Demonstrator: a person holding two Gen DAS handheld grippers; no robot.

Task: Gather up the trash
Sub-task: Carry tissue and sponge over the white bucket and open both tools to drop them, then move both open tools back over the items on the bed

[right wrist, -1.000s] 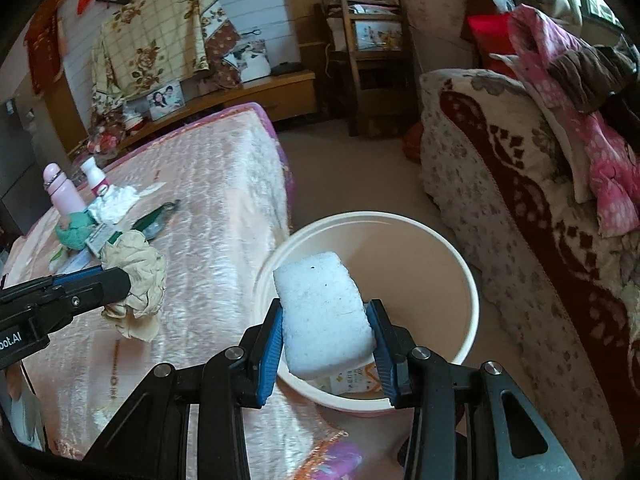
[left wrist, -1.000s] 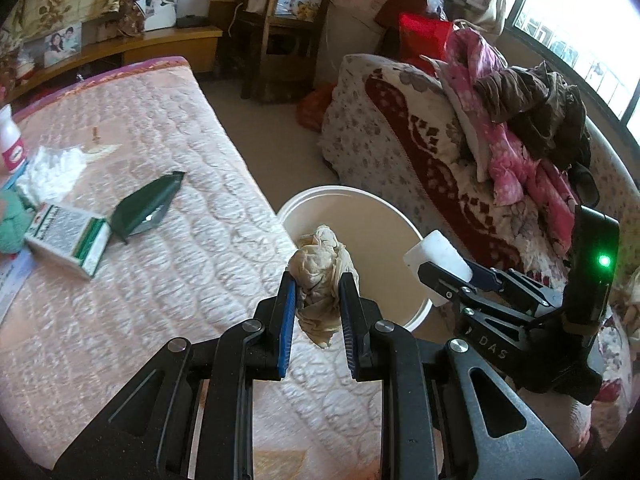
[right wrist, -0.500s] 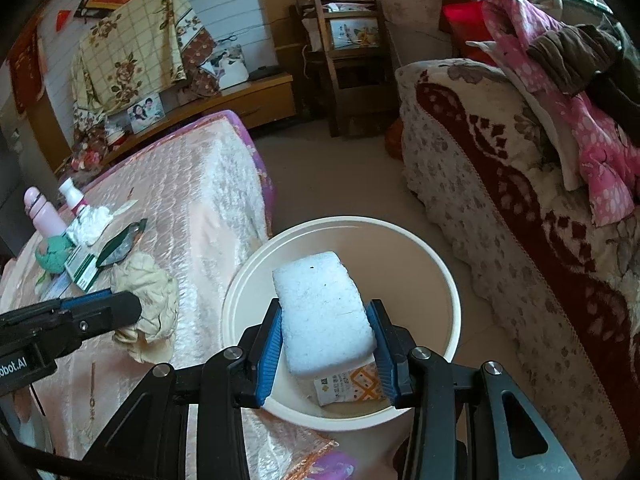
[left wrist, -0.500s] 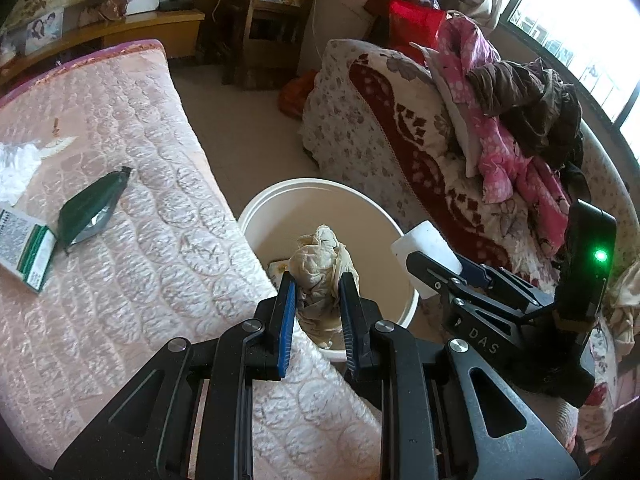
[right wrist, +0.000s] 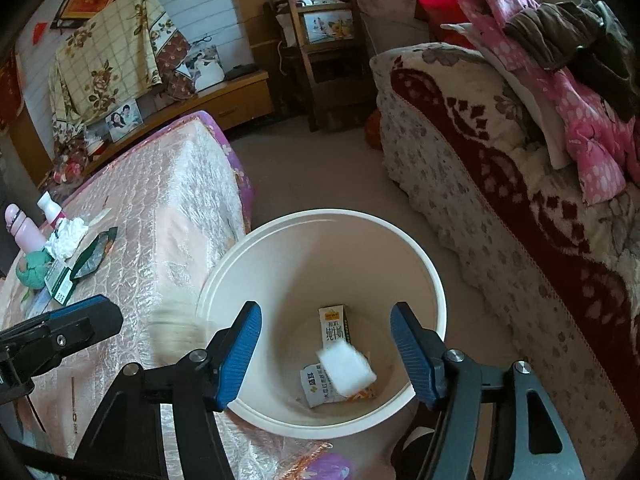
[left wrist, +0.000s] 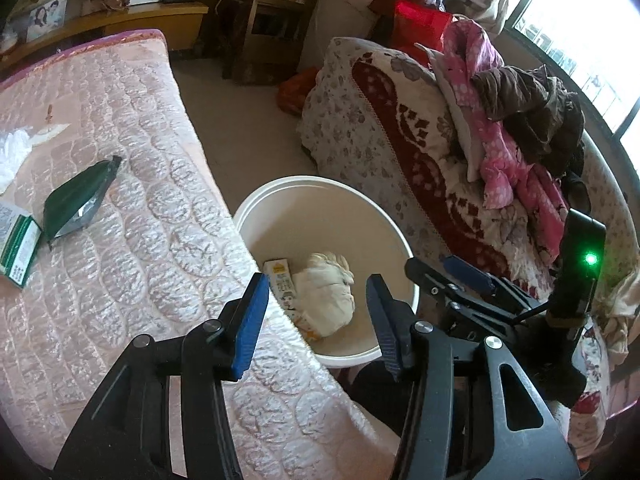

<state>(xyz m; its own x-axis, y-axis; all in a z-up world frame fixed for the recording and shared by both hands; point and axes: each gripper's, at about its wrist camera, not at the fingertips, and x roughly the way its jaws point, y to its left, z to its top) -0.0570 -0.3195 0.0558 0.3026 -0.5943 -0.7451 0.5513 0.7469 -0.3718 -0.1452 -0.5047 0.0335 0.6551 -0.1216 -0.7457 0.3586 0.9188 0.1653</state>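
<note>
A white round bin [left wrist: 320, 188] [right wrist: 432, 276] stands on the floor between the bed and the sofa. In the left wrist view a crumpled beige wad [left wrist: 326, 294] lies inside it beside a milk carton [left wrist: 282, 280]. In the right wrist view a white foam block [right wrist: 347, 366] is in the bin over cartons [right wrist: 334, 326]; a beige blur [right wrist: 176, 332] shows at the rim. My left gripper [left wrist: 318, 320] is open and empty above the bin's near edge. My right gripper [right wrist: 326, 354] is open and empty over the bin.
On the pink quilted bed [left wrist: 120, 220] lie a green pouch [left wrist: 78, 200], a green-white box [left wrist: 18, 246], white tissue [right wrist: 66, 236] and a pink bottle [right wrist: 22, 230]. A sofa with a red-patterned blanket [left wrist: 420, 140] and piled clothes [left wrist: 520, 120] stands to the right.
Both grippers opened. The beige wad left my left gripper and the foam block left my right gripper; both dropped into the bin.
</note>
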